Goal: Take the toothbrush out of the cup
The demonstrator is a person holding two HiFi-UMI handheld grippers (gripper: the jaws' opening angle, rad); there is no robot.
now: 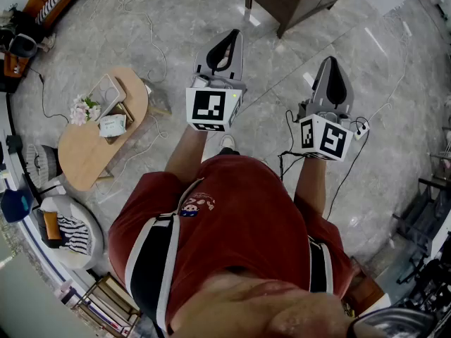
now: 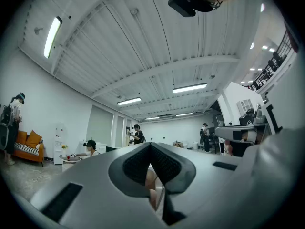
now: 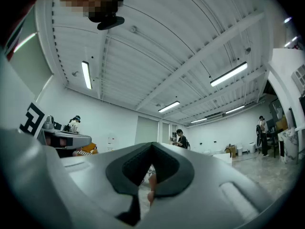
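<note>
The toothbrush and the cup cannot be made out in any view; the things on the oval wooden table (image 1: 84,157) at the left of the head view are too small to name, apart from pale flowers (image 1: 83,109) and a white tray-like thing (image 1: 106,90); both grippers are well apart from that table

The person in the red shirt (image 1: 239,210) stands over a grey marbled floor (image 1: 162,20) with both forearms stretched forward, side by side; the left forearm (image 1: 187,153) carries the left gripper (image 1: 227,37), its marker cube (image 1: 213,109) turned up to the head camera; the right forearm (image 1: 310,182) carries the right gripper (image 1: 332,65), set a little nearer the body; each gripper tilts slightly upward, so its own view takes in the ribbed white ceiling (image 2: 143,46) and a strip light (image 2: 51,36)

In both gripper views the dark pads are clenched against each other at the tip, with nothing gripped between them
</note>
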